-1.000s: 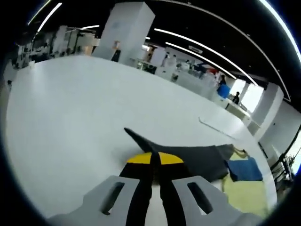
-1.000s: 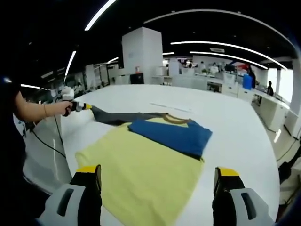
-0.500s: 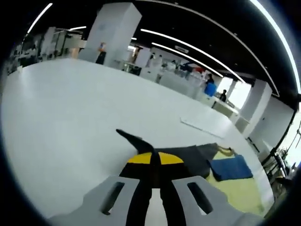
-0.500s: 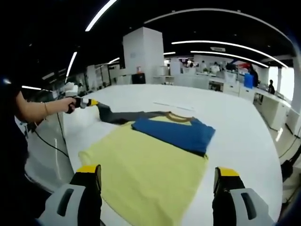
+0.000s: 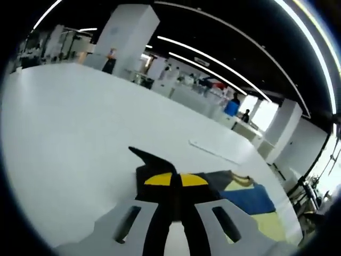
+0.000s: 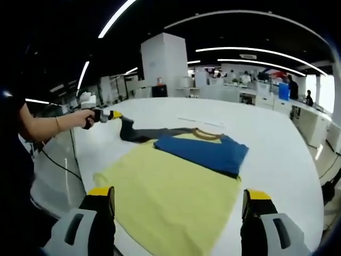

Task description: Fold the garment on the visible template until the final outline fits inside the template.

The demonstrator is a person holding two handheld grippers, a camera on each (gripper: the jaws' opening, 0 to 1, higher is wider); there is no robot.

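- Garment (image 6: 176, 186) is lying spread on the white table (image 6: 266, 138), its big yellow body facing the right gripper view and reaching almost to the near table edge
- A blue sleeve (image 6: 205, 152) is lying folded across the upper part of the yellow body, just below the brown-trimmed collar (image 6: 206, 134)
- The dark grey sleeve (image 6: 144, 133) is stretching away from the collar toward the left side of the right gripper view, its tip rising off the table
- The left gripper (image 6: 113, 114) is pinching that sleeve tip, and a person's hand (image 6: 88, 118) is gripping its handle with a bare forearm behind
- In the left gripper view the left gripper's yellow-tipped jaws are sitting pressed together on the dark sleeve (image 5: 160, 170), which is poking up past them in a point
- Beyond those jaws the blue sleeve (image 5: 250, 197) and a strip of yellow cloth (image 5: 266, 224) are showing farther along the table (image 5: 69, 128)
- The right gripper (image 6: 178, 205) is hovering over the near yellow hem with its jaws spread wide, nothing between them
- A thin pale line (image 5: 213, 152) is lying on the tabletop past the garment; I cannot tell what it is
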